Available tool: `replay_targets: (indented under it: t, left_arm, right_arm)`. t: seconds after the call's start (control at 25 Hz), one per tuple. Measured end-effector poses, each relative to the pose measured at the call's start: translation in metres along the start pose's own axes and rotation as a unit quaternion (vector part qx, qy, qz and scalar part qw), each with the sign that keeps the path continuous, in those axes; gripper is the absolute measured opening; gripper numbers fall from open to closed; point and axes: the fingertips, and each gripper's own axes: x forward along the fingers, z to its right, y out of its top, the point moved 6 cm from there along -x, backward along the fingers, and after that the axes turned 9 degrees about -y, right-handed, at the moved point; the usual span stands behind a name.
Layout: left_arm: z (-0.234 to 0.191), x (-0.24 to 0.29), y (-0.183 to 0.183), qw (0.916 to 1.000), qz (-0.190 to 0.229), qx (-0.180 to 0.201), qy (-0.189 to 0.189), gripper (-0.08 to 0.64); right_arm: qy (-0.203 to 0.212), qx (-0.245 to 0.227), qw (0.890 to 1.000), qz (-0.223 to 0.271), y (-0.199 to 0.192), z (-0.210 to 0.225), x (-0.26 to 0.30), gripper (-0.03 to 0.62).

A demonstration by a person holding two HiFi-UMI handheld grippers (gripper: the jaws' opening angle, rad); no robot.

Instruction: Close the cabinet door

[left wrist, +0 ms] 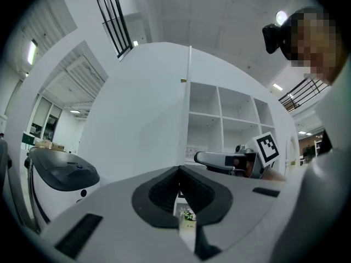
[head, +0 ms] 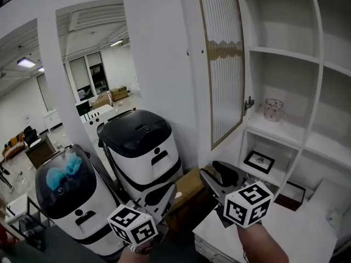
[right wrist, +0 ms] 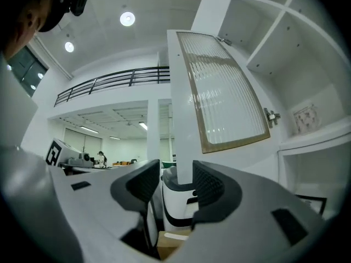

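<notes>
Your right gripper (right wrist: 171, 186) is released, jaws apart. The open cabinet door (right wrist: 219, 92) hangs just ahead and above, its edge in line between them. Closing not begun; next, push that edge shut. Left gripper (left wrist: 180, 189) clenched, empty.

Bright ceiling lamps (right wrist: 127, 18), fisheye-warped edges.

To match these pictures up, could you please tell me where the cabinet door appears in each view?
Head view: the door is upper centre, swung open, left of the shelves.
Left gripper view: apparently edge-on, a thin upright strip at centre.
Right gripper view: upper centre, its lower edge between the right gripper's open jaws.
Shared landmark: the white shelves, right of the door everywhere.
</notes>
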Motion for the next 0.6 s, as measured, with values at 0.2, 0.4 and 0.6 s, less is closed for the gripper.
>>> replay_targets:
  t: [0.2,0.4,0.6]
  left_arm:
    - [-0.019,-0.003,-0.003,0.9996,-0.007,-0.005,-0.027,0.005]
    - [-0.033,-0.003,-0.006,0.9987,-0.008,-0.011,-0.050,0.005]
    - [-0.039,0.002,-0.009,0.9977,-0.010,-0.017,-0.065,0.005]
  right_arm:
    - [-0.081,-0.039,0.996,0.014,-0.004,-0.008,0.019,0.196]
    - [-0.141,-0.050,0.989,0.016,-0.011,-0.006,0.033,0.207]
    - [-0.171,-0.075,0.982,0.011,-0.015,-0.005,0.041,0.211]
